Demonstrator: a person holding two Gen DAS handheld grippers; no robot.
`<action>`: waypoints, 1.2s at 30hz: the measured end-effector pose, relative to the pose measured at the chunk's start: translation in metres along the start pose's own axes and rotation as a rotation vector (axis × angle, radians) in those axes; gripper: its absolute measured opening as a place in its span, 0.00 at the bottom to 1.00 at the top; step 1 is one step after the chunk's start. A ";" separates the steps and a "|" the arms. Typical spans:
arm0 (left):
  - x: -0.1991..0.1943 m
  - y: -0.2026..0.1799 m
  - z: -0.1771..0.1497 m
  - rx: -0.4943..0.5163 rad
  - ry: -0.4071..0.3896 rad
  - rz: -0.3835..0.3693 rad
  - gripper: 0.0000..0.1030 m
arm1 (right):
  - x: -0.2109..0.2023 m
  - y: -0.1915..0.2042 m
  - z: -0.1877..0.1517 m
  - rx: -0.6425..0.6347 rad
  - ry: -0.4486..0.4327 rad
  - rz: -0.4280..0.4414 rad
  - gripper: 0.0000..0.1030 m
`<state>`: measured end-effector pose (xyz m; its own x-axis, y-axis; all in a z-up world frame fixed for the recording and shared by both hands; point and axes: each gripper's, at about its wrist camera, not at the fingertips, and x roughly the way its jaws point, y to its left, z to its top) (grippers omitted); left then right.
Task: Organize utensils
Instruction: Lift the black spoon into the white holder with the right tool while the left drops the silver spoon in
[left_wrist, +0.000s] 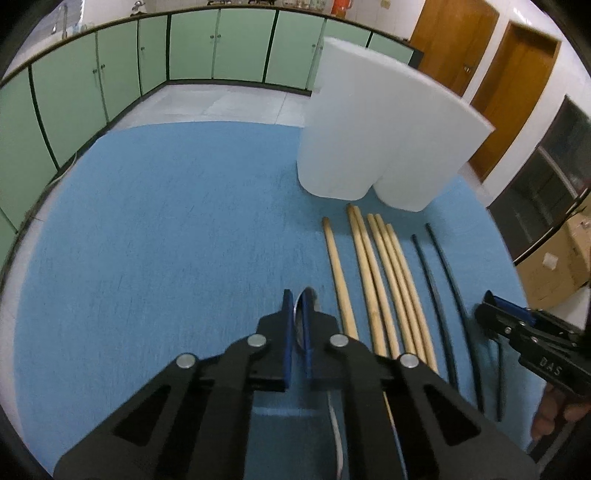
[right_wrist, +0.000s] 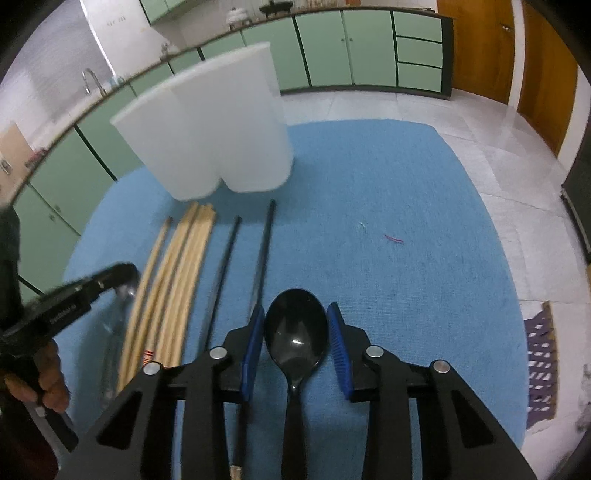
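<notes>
Left wrist view: your left gripper (left_wrist: 297, 314) was clamped on a metal spoon (left_wrist: 309, 295), its bowl edge-on between the pads, just left of the wooden chopsticks (left_wrist: 384, 280); probably mid-carry toward the white holder (left_wrist: 376, 125). Right wrist view: your right gripper (right_wrist: 295, 332) stood open, straddling the black spoon (right_wrist: 295, 332) on the blue mat (right_wrist: 406, 221); next, closing squarely on it.

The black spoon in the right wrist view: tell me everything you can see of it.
The black spoon looks like glossy plastic, with an oval bowl facing up that catches a highlight, narrowing to a slim handle that runs back under the right gripper. It lies flat on the blue mat, bowl pointing toward the white container. The open gripper's blue pads straddle the bowl with a narrow gap on each side, seemingly not yet touching.
</notes>
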<state>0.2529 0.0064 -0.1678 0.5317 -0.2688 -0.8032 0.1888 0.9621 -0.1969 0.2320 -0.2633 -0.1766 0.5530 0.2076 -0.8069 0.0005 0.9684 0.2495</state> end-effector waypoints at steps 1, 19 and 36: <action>-0.005 0.000 -0.002 0.002 -0.019 -0.001 0.03 | -0.004 0.000 -0.001 0.000 -0.018 0.007 0.33; -0.094 -0.026 0.008 0.161 -0.426 -0.002 0.02 | -0.063 0.019 0.033 -0.086 -0.339 0.092 0.33; -0.093 -0.074 0.164 0.247 -0.814 0.028 0.02 | -0.064 0.046 0.185 -0.145 -0.693 0.161 0.33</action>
<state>0.3246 -0.0478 0.0136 0.9490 -0.2860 -0.1329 0.2913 0.9564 0.0216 0.3510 -0.2578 -0.0141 0.9378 0.2604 -0.2297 -0.2093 0.9518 0.2242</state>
